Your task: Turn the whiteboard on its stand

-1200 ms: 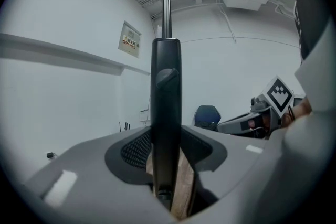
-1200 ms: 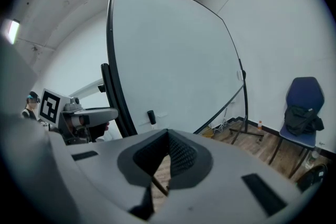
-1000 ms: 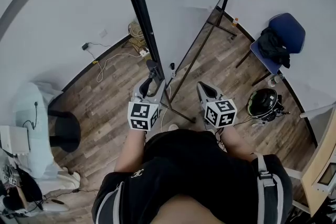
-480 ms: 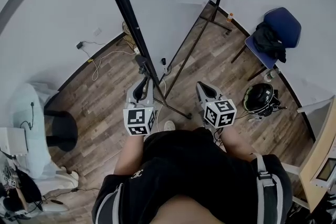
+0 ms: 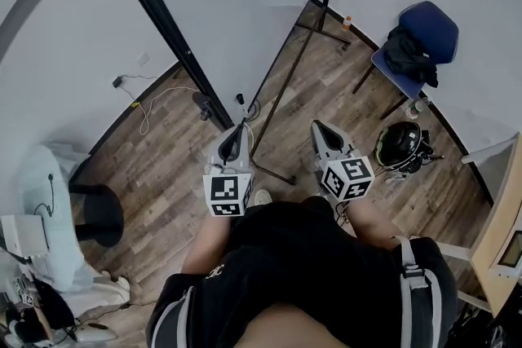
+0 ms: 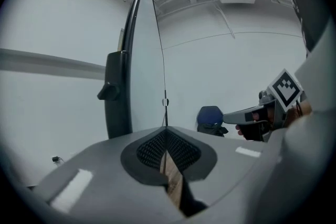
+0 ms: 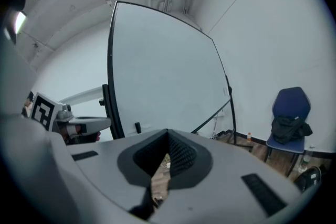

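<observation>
whiteboard [image 5: 245,4] stands upright on its stand [image 5: 281,85] on the wooden floor [image 5: 163,167], straight ahead of the person. its black side frame [image 5: 163,28] now slants up and away to the far left. a second ago that frame ran down right at the tips of the left gripper [image 5: 237,131]. now its lower end sits just to the left of those tips, not between them, so the near edge looks to have swung off to the left. from the left gripper's own camera the board shows almost edge-on, a thin sliver ahead with the black post to its left, which fits a board partway round.

the left gripper's jaws have just been closing and are now pressed together with nothing between them; only floor shows beneath the pads. so it is off the frame, not holding it. the right gripper [image 5: 320,130] hangs to the right, apart from the board, jaws likewise together and empty. it faces the broad white face, with the blue chair [image 5: 424,37] at the far right.

i judge the work on that edge is over and the turn at least partly made. with both grippers free, any further turn calls for a fresh hold or nudge on the frame.
</observation>
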`<state>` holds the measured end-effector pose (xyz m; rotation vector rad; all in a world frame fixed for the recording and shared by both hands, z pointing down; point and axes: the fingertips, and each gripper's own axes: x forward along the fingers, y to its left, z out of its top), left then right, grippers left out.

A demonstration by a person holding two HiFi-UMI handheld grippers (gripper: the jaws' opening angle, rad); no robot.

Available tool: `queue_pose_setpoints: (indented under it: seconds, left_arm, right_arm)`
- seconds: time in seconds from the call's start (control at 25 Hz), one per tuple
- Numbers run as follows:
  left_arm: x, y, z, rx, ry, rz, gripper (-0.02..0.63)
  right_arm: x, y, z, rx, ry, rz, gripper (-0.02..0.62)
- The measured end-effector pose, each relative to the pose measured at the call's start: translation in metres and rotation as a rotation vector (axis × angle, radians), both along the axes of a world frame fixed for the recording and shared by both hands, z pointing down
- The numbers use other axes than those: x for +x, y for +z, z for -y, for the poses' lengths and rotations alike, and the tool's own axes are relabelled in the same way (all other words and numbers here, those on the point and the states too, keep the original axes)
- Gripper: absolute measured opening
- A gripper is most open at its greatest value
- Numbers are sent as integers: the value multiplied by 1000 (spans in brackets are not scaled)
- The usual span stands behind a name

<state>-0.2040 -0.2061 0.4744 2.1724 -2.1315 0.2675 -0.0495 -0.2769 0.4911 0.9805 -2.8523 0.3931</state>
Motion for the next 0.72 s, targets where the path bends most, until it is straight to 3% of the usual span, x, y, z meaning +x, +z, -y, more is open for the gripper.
queue_pose_setpoints:
  seconds: [0.28, 0.72]
  left_arm:
    - [26, 5, 26, -9, 93, -36, 9]
    - [61, 11, 54, -39, 233, -37, 9]
  right_arm:
    - [33, -23, 15, 16, 179, 65, -3]
    - [54, -22, 6, 108, 244, -26, -3]
